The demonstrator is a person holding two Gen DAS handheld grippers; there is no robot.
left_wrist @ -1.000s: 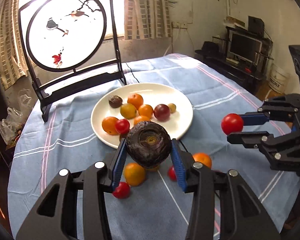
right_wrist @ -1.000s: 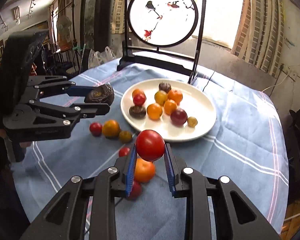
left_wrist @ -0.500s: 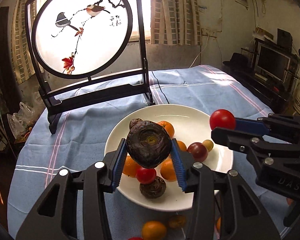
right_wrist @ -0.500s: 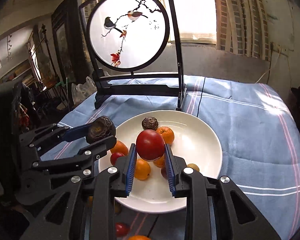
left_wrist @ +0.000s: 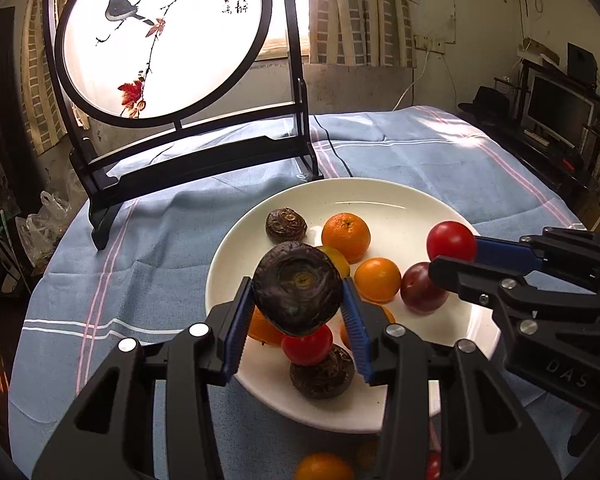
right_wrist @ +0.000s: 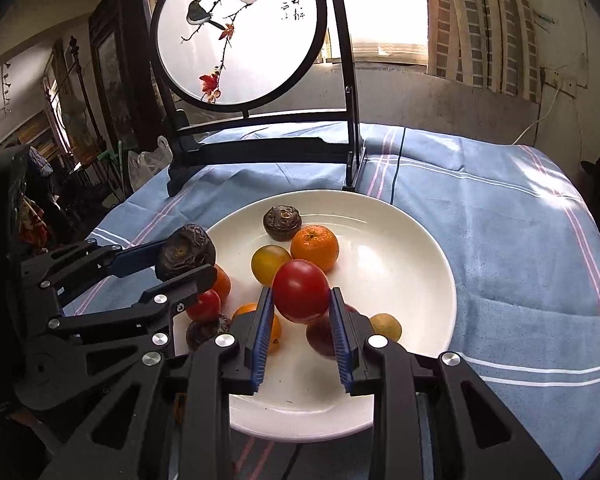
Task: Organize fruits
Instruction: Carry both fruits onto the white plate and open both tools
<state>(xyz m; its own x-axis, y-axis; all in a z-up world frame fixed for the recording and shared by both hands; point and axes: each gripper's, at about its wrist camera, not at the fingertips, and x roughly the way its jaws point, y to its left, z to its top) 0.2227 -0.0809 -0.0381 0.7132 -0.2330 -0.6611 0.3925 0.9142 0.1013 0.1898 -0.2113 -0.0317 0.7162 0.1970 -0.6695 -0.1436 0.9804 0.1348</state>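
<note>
Nearest the cameras, both tools are loaded. The left gripper (left_wrist: 298, 300) is clenched on a dark wrinkled fruit (left_wrist: 297, 294), its blue pads pressing both sides, and the fruit hangs over the near left part of the white plate (left_wrist: 400, 196). The right gripper (right_wrist: 300, 308) is clamped on a red tomato (right_wrist: 301, 297), which hangs above the middle of the plate.

Under the dark fruit the plate is crowded: a small red tomato (left_wrist: 307, 344) sits against another dark fruit (left_wrist: 322, 374), with orange fruit just beside them. Letting go here would probably drop the load onto that pile and send something rolling. It is better to carry it left or farther in, toward bare plate, lower it until it almost rests, and only then part the pads.

The same goes for the right side. A plum-coloured fruit (right_wrist: 320, 334) and a small yellowish one (right_wrist: 386, 326) lie just under and right of the held tomato; the open white area to the right and far side looks like the safer landing spot.

The two tools are close together over the plate, so release one at a time and lift straight up afterwards.

Farther back, a mandarin (right_wrist: 314, 243) and a third dark fruit (right_wrist: 282, 222) sit near the far rim. A few fruits still lie on the blue tablecloth (left_wrist: 160, 240) at the near edge.
</note>
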